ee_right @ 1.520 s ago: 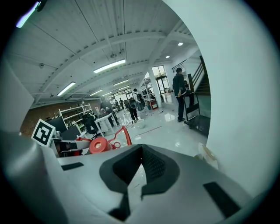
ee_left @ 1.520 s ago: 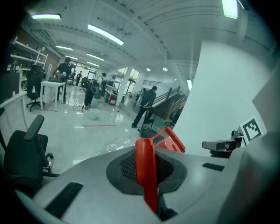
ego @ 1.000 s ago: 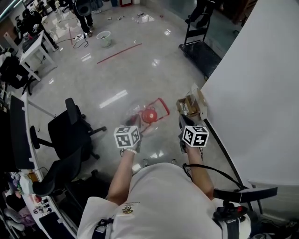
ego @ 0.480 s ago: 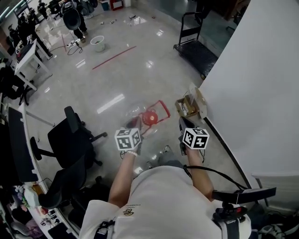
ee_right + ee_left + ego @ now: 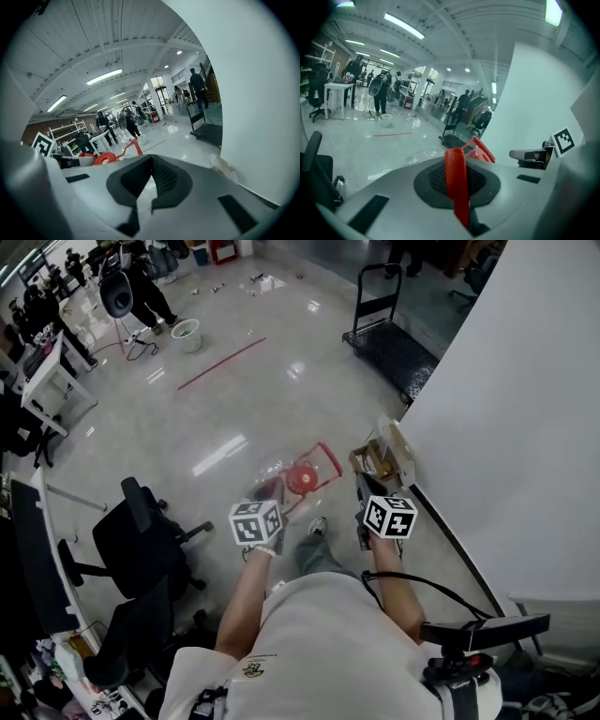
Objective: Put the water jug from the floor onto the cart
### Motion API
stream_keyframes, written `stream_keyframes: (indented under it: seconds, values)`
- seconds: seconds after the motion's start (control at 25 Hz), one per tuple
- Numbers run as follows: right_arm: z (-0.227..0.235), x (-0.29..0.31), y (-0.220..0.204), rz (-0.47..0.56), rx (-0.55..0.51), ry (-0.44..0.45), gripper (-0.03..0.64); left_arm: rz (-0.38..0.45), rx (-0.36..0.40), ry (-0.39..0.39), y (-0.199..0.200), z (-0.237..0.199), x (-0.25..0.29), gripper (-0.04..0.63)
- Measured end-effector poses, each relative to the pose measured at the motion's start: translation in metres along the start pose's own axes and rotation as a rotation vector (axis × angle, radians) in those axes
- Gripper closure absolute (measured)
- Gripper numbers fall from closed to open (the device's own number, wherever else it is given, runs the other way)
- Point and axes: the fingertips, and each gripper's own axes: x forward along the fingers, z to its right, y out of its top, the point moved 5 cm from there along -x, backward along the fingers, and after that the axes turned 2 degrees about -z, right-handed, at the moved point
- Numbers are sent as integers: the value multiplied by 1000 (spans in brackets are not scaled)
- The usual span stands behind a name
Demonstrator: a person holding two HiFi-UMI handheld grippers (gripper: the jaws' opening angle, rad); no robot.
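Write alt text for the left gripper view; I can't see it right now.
The left gripper is shut on the red handle of the clear water jug. Beyond lie a glossy floor, the black cart beside a white wall, and distant people.

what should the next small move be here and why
Probably carry the water jug forward toward the platform cart. The left claw is shut on the jug's red handle, so the grasp looks done, while the cart stands well ahead beside the white wall, seemingly too far off to set the jug down yet.
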Motion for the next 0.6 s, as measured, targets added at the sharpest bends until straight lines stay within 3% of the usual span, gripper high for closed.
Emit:
stream_keyframes:
  seconds: [0.6]
  values:
    - [76,154,132,-1,23,-35,601,0,43,-62,142,-27,171,592]
